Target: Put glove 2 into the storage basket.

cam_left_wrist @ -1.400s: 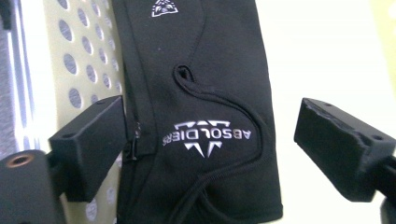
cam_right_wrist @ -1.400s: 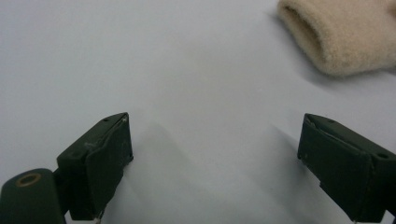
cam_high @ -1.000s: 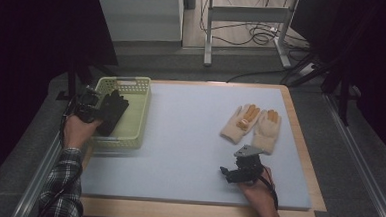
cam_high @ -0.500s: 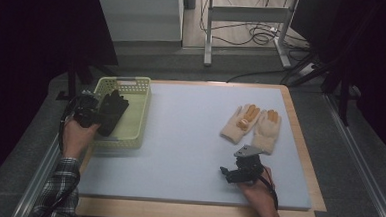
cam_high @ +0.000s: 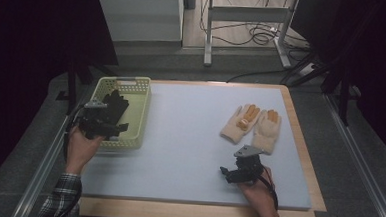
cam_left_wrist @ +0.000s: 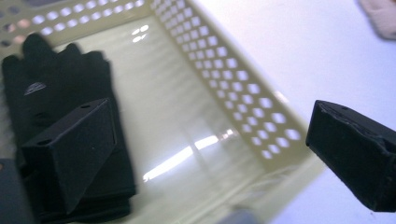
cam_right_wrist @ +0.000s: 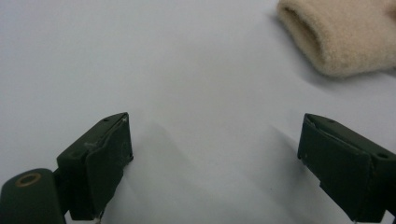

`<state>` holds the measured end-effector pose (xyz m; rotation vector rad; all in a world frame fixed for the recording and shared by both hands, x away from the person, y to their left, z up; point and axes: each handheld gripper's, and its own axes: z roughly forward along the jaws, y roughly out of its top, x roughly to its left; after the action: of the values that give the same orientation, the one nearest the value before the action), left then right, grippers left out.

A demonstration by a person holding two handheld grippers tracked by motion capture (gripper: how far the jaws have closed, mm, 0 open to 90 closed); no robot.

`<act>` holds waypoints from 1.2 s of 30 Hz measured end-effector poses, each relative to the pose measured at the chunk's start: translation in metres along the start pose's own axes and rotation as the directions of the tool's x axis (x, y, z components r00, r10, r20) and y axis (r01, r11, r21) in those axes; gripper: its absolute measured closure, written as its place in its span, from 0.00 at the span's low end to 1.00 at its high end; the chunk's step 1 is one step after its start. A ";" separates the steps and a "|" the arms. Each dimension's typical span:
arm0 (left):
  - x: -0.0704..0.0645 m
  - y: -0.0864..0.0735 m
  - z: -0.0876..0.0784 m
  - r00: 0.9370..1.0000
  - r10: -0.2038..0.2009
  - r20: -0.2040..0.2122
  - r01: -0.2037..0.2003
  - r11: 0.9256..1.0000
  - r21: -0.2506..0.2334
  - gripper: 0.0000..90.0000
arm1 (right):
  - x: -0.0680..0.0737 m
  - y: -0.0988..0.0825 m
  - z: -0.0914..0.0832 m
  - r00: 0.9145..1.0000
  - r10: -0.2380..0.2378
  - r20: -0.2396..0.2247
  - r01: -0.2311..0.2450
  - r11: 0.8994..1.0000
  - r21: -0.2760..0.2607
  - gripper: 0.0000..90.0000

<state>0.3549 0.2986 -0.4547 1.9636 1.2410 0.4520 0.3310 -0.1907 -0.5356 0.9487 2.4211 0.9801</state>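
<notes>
Surface: pale mat [cam_high: 189, 138] is carrying everything.
Left gripper [cam_high: 111, 126]: hanging released over basket [cam_high: 139, 116]; black glove [cam_left_wrist: 56, 107] lying beneath it.
Right gripper [cam_high: 228, 173]: sitting released, empty.
2 cream gloves [cam_high: 252, 125]: lying ahead of it; likely soft, light; pinch cuff [cam_right_wrist: 322, 42].

Basket [cam_high: 136, 116] sits at table's [cam_high: 179, 138] 9 o'clock edge, w/ a glove [cam_high: 115, 104] lying in its left half. Left gripper [cam_high: 111, 126] hangs over basket's near left corner, approx 7 o'clock of the glove. In left gripper view the glove [cam_left_wrist: 56, 116] is under the left jaw; basket wall [cam_left_wrist: 233, 93] runs btwn the jaws. Pair of gloves [cam_high: 252, 125] lies side by side at table's 3 o'clock, well apart from basket. Right gripper [cam_high: 229, 174] is near table's front edge, approx 5 o'clock, just in front of that pair. Right gripper view: one cuff [cam_right_wrist: 336, 37] at 1 o'clock, beyond the jaws, not btwn them.
</notes>
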 end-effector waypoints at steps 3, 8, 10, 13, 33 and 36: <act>-0.014 -0.004 -0.002 0.999 0.034 0.035 -0.033 0.999 -0.040 0.02 | 0.000 0.000 0.000 1.000 -0.001 0.001 0.001 1.000 -0.002 0.11; -0.032 -0.010 -0.001 0.995 0.085 0.046 -0.081 0.994 -0.074 0.01 | 0.000 0.000 0.000 1.000 -0.002 0.001 0.002 1.000 -0.002 0.11; -0.044 -0.012 -0.001 0.992 0.109 0.065 -0.102 0.990 -0.095 0.01 | 0.000 0.000 0.000 1.000 -0.002 0.001 0.002 1.000 -0.002 0.11; -0.056 -0.015 0.000 0.988 0.123 0.092 -0.111 0.987 -0.119 0.01 | 0.000 0.000 0.000 1.000 -0.002 0.001 0.002 1.000 -0.002 0.11; -0.139 -0.050 0.036 0.941 0.277 0.194 -0.251 0.957 -0.147 0.02 | 0.000 0.000 0.000 1.000 -0.002 0.001 0.002 1.000 -0.002 0.11; -0.142 -0.056 0.046 0.935 0.291 0.200 -0.277 0.956 -0.096 0.02 | 0.000 0.000 0.000 1.000 -0.002 0.000 0.002 1.000 -0.001 0.11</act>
<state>0.2835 0.1687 -0.5131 2.0819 0.8009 0.4070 0.3309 -0.1908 -0.5356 0.9460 2.4205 0.9804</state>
